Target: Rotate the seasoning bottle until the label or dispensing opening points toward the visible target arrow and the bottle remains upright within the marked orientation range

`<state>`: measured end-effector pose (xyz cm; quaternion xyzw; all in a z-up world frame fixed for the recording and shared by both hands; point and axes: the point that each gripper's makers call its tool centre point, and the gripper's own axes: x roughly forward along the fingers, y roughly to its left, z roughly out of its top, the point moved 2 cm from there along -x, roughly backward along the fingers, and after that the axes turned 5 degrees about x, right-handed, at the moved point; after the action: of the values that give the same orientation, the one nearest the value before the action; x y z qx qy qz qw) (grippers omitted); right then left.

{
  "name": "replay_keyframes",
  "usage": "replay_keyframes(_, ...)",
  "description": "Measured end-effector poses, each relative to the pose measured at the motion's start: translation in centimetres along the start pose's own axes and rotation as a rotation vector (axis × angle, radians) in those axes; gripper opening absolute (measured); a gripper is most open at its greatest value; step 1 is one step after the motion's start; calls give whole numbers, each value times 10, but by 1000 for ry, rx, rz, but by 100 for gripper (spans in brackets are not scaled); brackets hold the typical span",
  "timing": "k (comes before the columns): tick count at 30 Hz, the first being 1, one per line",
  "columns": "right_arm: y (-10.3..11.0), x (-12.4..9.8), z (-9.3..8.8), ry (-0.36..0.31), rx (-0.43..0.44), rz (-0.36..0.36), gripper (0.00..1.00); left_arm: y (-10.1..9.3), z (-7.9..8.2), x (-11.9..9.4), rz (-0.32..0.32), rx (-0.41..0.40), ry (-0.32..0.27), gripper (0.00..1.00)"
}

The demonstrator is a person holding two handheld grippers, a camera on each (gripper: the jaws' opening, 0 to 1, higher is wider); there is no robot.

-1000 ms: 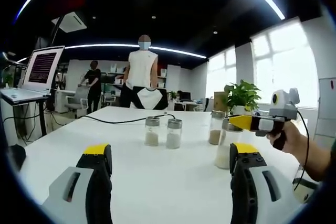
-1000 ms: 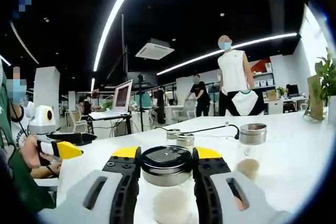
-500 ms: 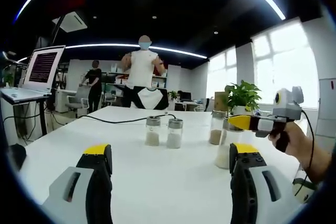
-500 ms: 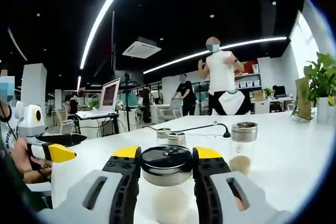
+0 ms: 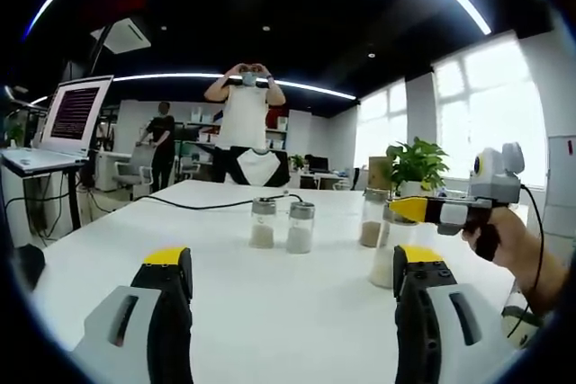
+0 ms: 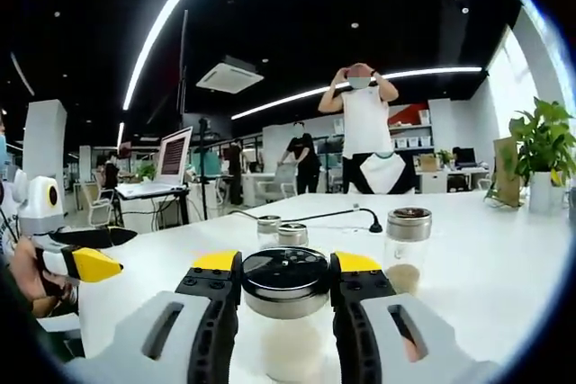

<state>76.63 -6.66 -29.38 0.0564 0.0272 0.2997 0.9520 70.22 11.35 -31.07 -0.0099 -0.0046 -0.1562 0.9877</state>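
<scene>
Since a second ago my right camera has swung a little, so the background sits differently around the tongs, and the standing person [image 6: 364,132] beyond the surface has lifted both hands to the head; the bottles have not shifted.

My right tongs [image 6: 286,290] pinch the seasoning bottle [image 6: 286,312] just under its dark round lid, one yellow-tipped jaw on each side. It stands upright on the white surface [image 6: 486,258], with pale powder in its lower part. I see no arrow or label from here, so I cannot tell which way it faces.

Beyond the right tongs and a little to their right stands a jar with brown powder [image 6: 407,249]. Straight beyond them, further off, two small jars [image 6: 279,231] stand side by side, with a black cable [image 6: 315,216] lying behind them.

My left tongs [image 5: 292,312] are spread wide with only bare surface between the jaws. The same two small jars [image 5: 281,226] stand beyond them, roughly centred. To their right, the right tongs [image 5: 423,211] reach in, held by a hand [image 5: 504,240], at the gripped bottle [image 5: 385,258]. A potted plant [image 5: 414,168] stands behind, and a laptop [image 5: 67,119] is far off to the left.
</scene>
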Motion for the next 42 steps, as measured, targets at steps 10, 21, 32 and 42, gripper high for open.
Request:
replay_keyframes(10,-4,3,0,0,19,0,59,0,-1,1,0,0,5,97)
replay_keyframes(21,-1,-1,12,11,-28,103,63,1,-3,1,0,-5,8,97)
replay_keyframes(32,-9,-6,28,-21,7,365,69,3,-1,0,3,-12,1,97)
replay_keyframes(42,-9,-8,19,17,50,560,67,2,1,0,-6,-10,-4,97)
